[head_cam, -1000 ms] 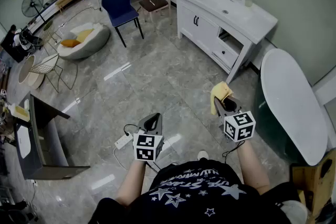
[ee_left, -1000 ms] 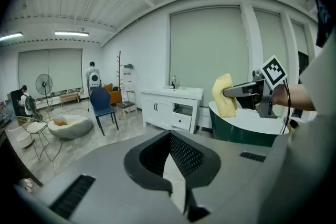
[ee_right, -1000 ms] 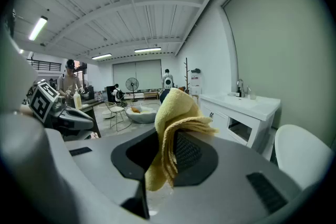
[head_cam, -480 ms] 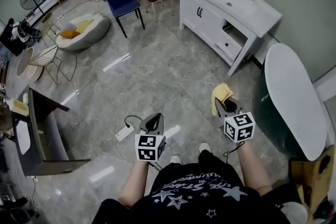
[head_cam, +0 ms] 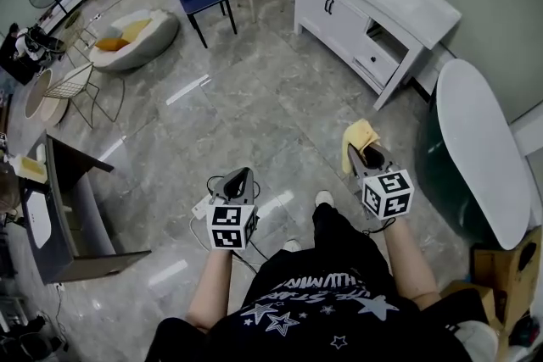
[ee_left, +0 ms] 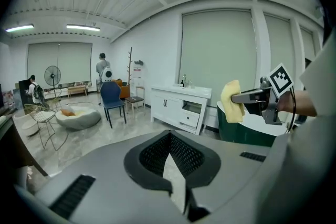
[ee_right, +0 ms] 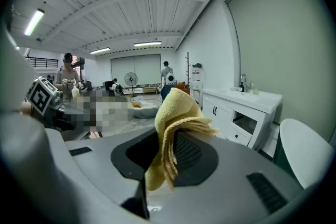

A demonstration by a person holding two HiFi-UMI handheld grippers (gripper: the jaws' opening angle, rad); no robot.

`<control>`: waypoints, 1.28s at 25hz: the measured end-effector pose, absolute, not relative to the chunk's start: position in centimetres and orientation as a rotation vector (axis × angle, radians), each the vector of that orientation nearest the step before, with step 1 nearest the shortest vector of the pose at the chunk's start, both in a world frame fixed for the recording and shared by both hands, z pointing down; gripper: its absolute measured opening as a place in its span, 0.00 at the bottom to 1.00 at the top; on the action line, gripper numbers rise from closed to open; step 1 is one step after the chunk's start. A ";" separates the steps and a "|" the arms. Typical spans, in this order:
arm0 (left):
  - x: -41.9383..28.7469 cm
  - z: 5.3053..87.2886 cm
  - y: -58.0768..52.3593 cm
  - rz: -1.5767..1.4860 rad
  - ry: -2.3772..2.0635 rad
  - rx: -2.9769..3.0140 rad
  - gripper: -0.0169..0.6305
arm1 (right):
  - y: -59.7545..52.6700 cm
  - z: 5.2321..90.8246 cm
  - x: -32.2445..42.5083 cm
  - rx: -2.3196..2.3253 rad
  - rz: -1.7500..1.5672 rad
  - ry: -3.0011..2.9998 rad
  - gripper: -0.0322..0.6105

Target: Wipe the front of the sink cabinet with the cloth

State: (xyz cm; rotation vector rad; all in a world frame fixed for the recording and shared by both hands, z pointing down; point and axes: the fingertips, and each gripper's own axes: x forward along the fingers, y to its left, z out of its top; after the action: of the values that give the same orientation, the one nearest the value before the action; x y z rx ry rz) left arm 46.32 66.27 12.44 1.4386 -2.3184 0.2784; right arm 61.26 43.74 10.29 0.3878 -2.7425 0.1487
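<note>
Your right gripper (head_cam: 363,153) holds the cloth (head_cam: 356,136) in closed jaws. Your left gripper (head_cam: 240,178) has its jaws together, empty. The cabinet (head_cam: 339,17) stands well ahead of both.

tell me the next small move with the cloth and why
Probably step forward and carry the right gripper toward the sink cabinet. Its jaws are shut on the yellow cloth, but the cabinet front stands well across the floor, apart from the cloth.
</note>
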 end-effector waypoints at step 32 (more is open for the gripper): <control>17.1 14.2 27.7 0.426 -2.174 1.322 0.05 | 3.9 20.2 28.4 0.337 0.465 -2.587 0.18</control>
State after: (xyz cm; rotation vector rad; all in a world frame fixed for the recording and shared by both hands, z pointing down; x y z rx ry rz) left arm 17.13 27.66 14.25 1.3225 -2.1739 0.4264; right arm 28.43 3.91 20.18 0.3370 -2.5868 0.4649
